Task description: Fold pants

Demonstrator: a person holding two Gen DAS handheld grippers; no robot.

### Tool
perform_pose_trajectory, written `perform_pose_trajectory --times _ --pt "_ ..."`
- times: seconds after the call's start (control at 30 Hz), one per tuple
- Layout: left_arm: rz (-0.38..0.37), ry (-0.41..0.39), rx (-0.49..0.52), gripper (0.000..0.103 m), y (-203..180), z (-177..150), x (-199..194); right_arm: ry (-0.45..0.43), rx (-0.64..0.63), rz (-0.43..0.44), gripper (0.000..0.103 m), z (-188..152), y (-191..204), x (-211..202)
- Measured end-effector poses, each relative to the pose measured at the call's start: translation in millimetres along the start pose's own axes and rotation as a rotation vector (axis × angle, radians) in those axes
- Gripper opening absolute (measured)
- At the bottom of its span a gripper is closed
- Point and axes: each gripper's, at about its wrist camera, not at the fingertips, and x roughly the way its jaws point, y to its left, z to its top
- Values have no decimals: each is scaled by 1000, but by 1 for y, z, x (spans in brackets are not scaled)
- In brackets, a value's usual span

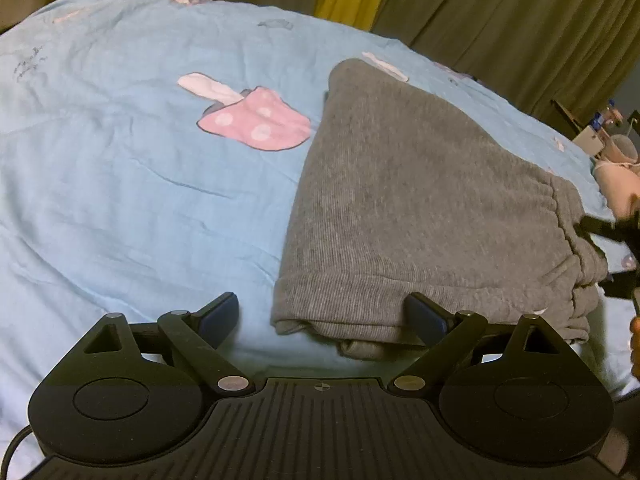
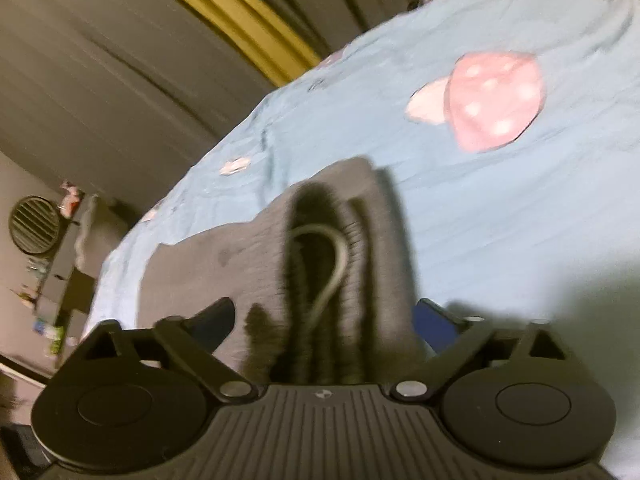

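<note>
Your grey pants (image 1: 400, 200) lie folded into a thick bundle on the bed, on the light blue sheet (image 1: 120, 200) with the pink mushroom print (image 1: 256, 120). In the left wrist view the bundle fills the area from the centre toward 3 o'clock, and the mushroom sits at about 10 o'clock from it.

Your left tool (image 1: 324, 316) is wide open. Its right finger (image 1: 426, 314) is at the near folded edge of the pants, and the left finger is over bare sheet; it grips nothing.

Your right tool (image 2: 324, 320) is also wide open. The waistband end of the pants, with a pale drawstring loop (image 2: 332, 256), lies between its two fingers, but the pads do not press on it. This view is blurred.

Olive curtains (image 1: 500, 8) with a yellow strip hang at 12 o'clock behind the bed.
</note>
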Motion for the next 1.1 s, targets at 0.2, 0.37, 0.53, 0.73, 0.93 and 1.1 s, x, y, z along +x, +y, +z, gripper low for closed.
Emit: perform_pose_trajectory --times 0.2,0.37,0.53,0.73,0.93,1.1 --pt "-12 -87 -26 95 1 2 -12 39 126 70 99 -9 -27 2" --pt "-53 -110 9 97 -9 16 -10 35 83 183 99 -10 -17 4" --pt "-35 -49 83 97 -27 32 20 68 28 120 99 -14 -10 16" --pt "-31 28 102 98 -27 46 51 93 117 137 99 -8 -29 22" --pt "-151 124 48 102 -13 60 81 143 202 248 99 0 -46 40" --pt "-226 139 21 103 -8 74 96 170 159 306 99 4 -40 55"
